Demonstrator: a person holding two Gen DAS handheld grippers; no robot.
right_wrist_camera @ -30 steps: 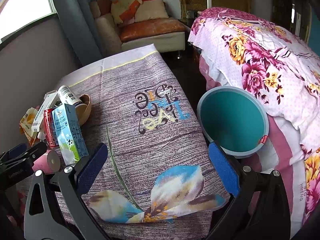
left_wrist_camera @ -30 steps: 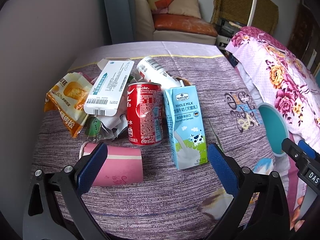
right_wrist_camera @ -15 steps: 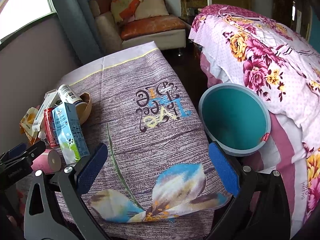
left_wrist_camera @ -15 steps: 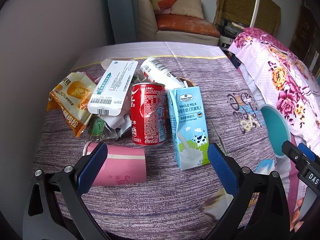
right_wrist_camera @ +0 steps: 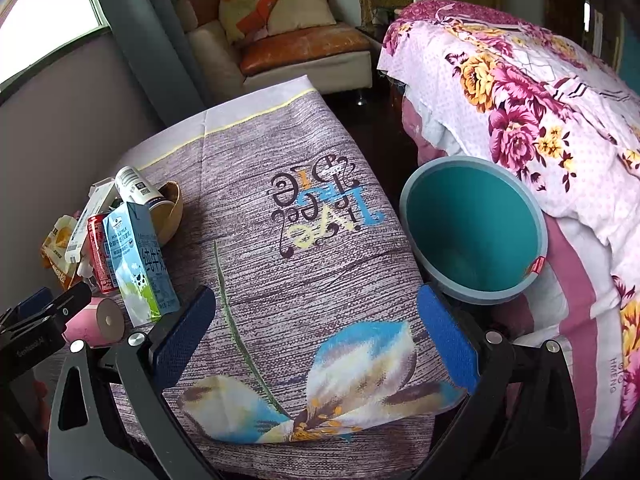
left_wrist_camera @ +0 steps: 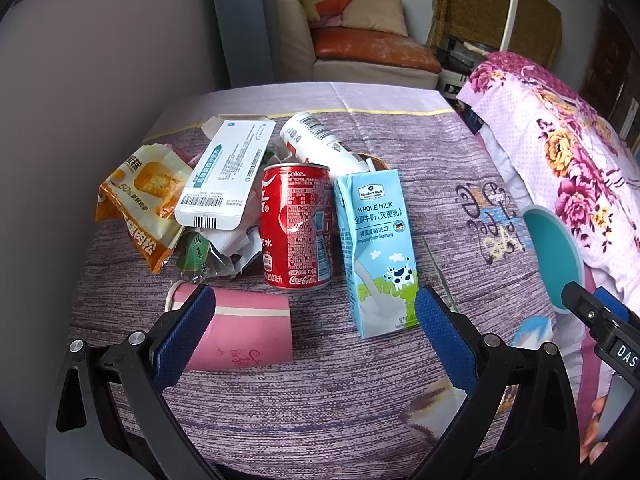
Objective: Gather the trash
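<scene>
Blue-padded fingers (left_wrist_camera: pixel 188 332) of the left gripper (left_wrist_camera: pixel 308 328) spread wide, empty, above a pink paper cup (left_wrist_camera: pixel 240 328) lying sideways on the purple cloth-covered counter (left_wrist_camera: pixel 400 152). Behind stand a red Coca-Cola can (left_wrist_camera: pixel 296 226) and a "WHOLE MILK" carton (left_wrist_camera: pixel 376 248). The right gripper (right_wrist_camera: pixel 316 328), equally wide and empty, faces a round teal bin (right_wrist_camera: pixel 474 232) beside a floral bed (right_wrist_camera: pixel 520 92)

Upright Coke can (left_wrist_camera: pixel 295 227) beside milk carton (left_wrist_camera: pixel 376 250) (pink cup (left_wrist_camera: pixel 240 328) toppled).
</scene>
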